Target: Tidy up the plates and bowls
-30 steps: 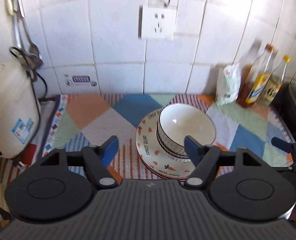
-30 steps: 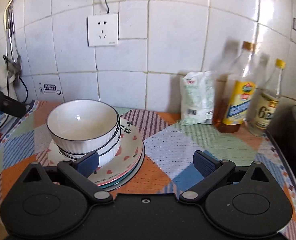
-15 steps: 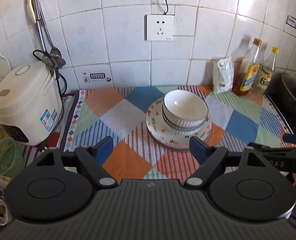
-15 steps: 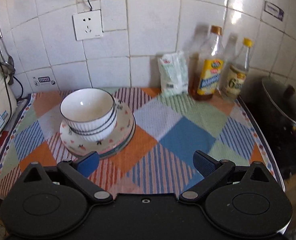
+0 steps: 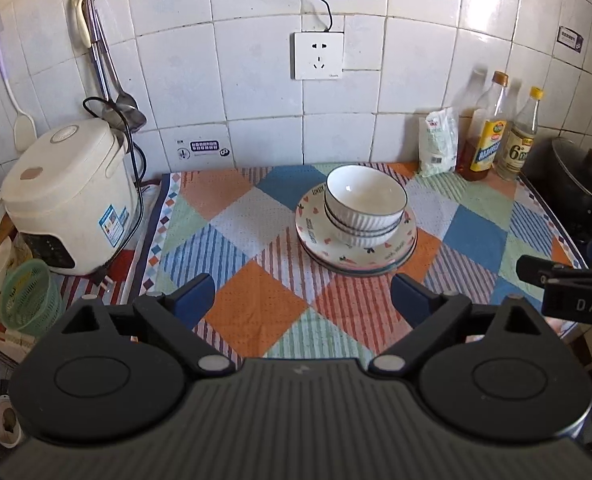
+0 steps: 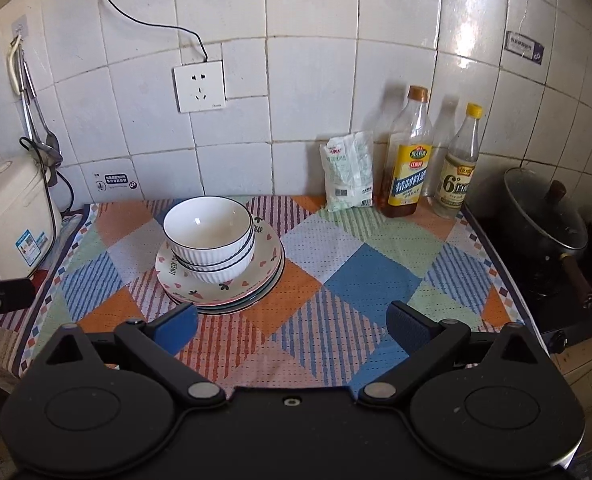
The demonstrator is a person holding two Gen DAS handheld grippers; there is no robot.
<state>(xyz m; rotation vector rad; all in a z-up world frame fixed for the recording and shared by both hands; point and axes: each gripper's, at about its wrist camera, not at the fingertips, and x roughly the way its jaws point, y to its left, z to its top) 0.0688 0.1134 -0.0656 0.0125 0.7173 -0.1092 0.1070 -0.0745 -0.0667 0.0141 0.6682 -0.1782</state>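
Each tool (image 5: 302, 298) (image 6: 291, 326) gapes wide, empty; stacked bowls (image 5: 366, 204) hide the plates' (image 5: 356, 258) centres.

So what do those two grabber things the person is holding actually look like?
Both are matte black plastic. The left gripper and right gripper each have two angled fingers tipped with dark blue pads, silver pivot screws, and round black discs on either side. The left one's body is ribbed grey; white letters "DAS" mark the right gripper's side.

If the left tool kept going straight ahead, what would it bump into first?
Probably the stack of white ribbed bowls on the heart-patterned plates, slightly right of centre ahead of the open left tool. Depth is hard to judge.
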